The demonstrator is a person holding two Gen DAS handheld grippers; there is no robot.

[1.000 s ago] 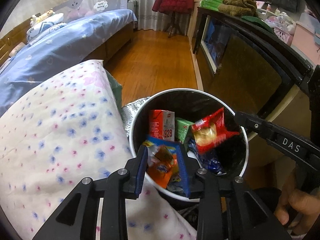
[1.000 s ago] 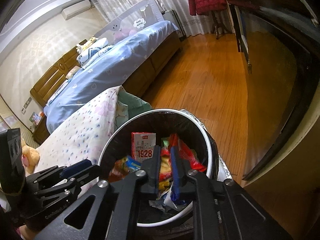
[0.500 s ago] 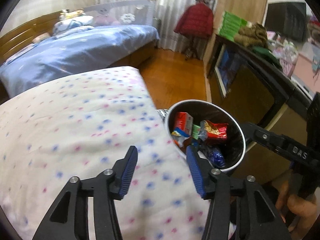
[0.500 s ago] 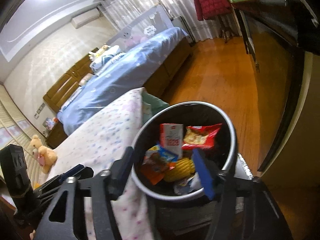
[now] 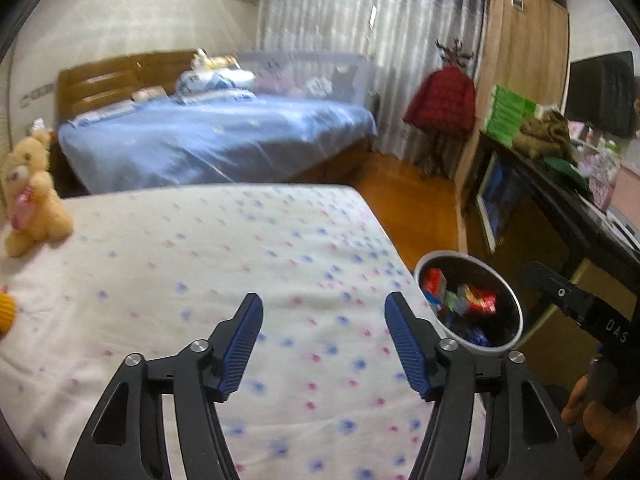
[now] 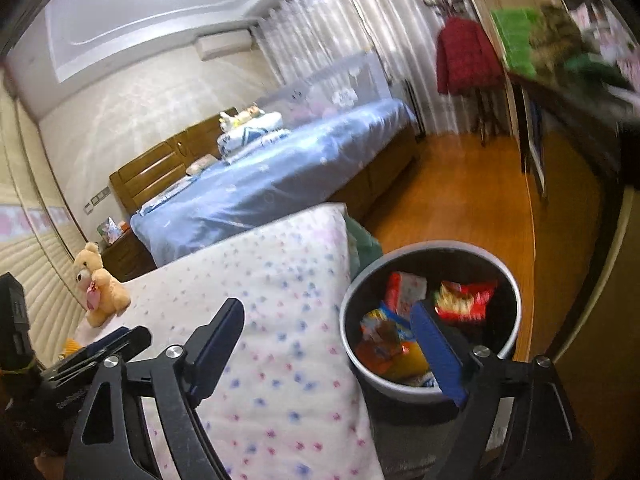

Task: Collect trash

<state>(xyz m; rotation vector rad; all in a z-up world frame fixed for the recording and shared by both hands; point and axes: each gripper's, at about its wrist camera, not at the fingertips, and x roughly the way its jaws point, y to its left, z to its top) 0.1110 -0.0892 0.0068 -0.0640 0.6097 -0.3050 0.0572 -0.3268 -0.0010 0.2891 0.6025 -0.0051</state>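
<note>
A round trash bin (image 5: 514,308) with a white rim and dark inside stands on the floor beside the bed; it also shows in the right wrist view (image 6: 510,280). Several wrappers and a red carton (image 6: 404,288) lie in it. My left gripper (image 5: 322,344) is open and empty above the flowered quilt (image 5: 224,248), left of the bin. My right gripper (image 6: 332,352) is open and empty, spanning the quilt's edge and the bin's near rim. It also shows at the right of the left wrist view (image 5: 576,308).
A teddy bear (image 5: 30,192) sits at the quilt's left edge, with an orange object (image 5: 6,314) below it. A blue bed (image 5: 208,144) lies beyond. A dark cabinet (image 5: 560,216) lines the right. Wooden floor (image 6: 472,184) runs between.
Both grippers opened, let their wrappers fall into the bin, then rose and drew back to the left over the quilt. The bin now looks smaller and further right.
</note>
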